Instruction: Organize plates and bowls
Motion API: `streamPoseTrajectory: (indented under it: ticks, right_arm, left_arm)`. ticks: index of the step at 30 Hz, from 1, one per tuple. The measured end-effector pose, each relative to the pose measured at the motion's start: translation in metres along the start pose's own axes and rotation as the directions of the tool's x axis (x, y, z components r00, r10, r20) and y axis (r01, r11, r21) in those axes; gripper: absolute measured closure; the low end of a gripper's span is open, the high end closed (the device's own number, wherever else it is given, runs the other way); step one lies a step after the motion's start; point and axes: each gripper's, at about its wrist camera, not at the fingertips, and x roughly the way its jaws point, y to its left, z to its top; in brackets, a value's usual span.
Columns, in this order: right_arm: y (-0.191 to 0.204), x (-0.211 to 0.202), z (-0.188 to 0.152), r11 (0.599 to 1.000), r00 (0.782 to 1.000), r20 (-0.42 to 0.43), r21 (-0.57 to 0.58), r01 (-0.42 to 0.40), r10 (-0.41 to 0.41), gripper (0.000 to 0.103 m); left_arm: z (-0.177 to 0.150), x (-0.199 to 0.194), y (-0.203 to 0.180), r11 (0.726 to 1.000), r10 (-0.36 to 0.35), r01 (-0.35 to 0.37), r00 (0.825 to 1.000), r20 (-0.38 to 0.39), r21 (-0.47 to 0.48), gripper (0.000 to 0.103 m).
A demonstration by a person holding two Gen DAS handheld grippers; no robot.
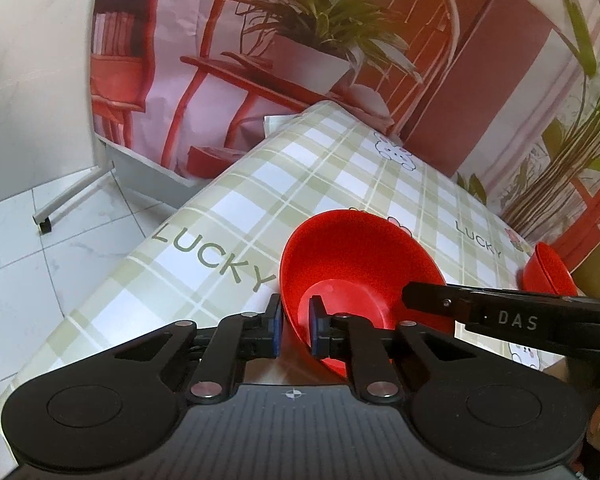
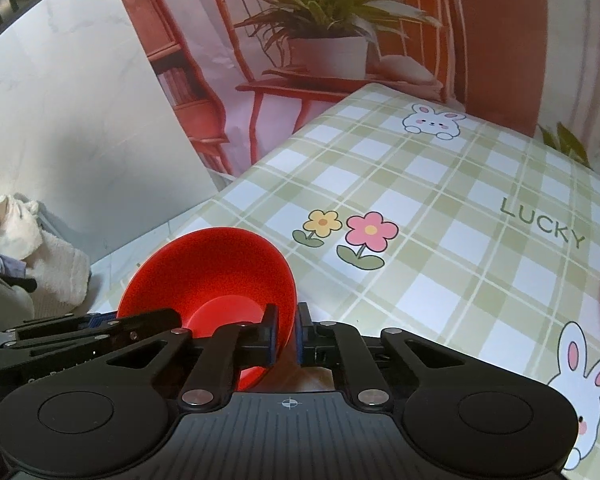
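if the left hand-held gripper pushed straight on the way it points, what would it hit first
The red bowl: the left hand-held gripper is already shut on its near rim, so pushing on drives the bowl wall ahead. Beyond it lies the checked tablecloth; depth there is hard to judge.

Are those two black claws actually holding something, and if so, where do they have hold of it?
Yes. Both grip one glossy red plastic bowl by its rim: the left gripper pinches the near-left edge, the right gripper the opposite edge, each rim wall between blue pads.
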Motion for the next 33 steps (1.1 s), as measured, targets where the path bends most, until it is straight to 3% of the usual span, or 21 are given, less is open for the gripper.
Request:
streamPoseTrajectory:
  ticks: [10, 17, 24, 33]
  right_arm:
    - [-0.011, -0.023, -0.006, 0.997, 0.997, 0.072, 0.073, 0.003, -0.008, 0.099]
    - [-0.039, -0.048, -0.011, 0.983, 0.987, 0.152, 0.181, 0.02, -0.048, 0.099]
    - [-0.076, -0.073, -0.021, 0.955, 0.97, 0.224, 0.297, 0.022, -0.092, 0.1]
    - [-0.122, -0.108, -0.032, 0.913, 0.931, 0.319, 0.408, 0.031, -0.175, 0.099]
  left_arm:
    - [0.007, -0.003, -0.018, 0.998, -0.036, 0.036, 0.999, 0.001, 0.042, 0.09]
    - [0.014, 0.0, -0.047, 0.992, -0.084, 0.084, 0.996, -0.01, 0.09, 0.092]
    - [0.023, 0.004, -0.084, 0.981, -0.137, 0.138, 0.99, -0.019, 0.136, 0.092]
    - [0.028, 0.014, -0.14, 0.951, -0.195, 0.197, 0.98, -0.031, 0.237, 0.092]
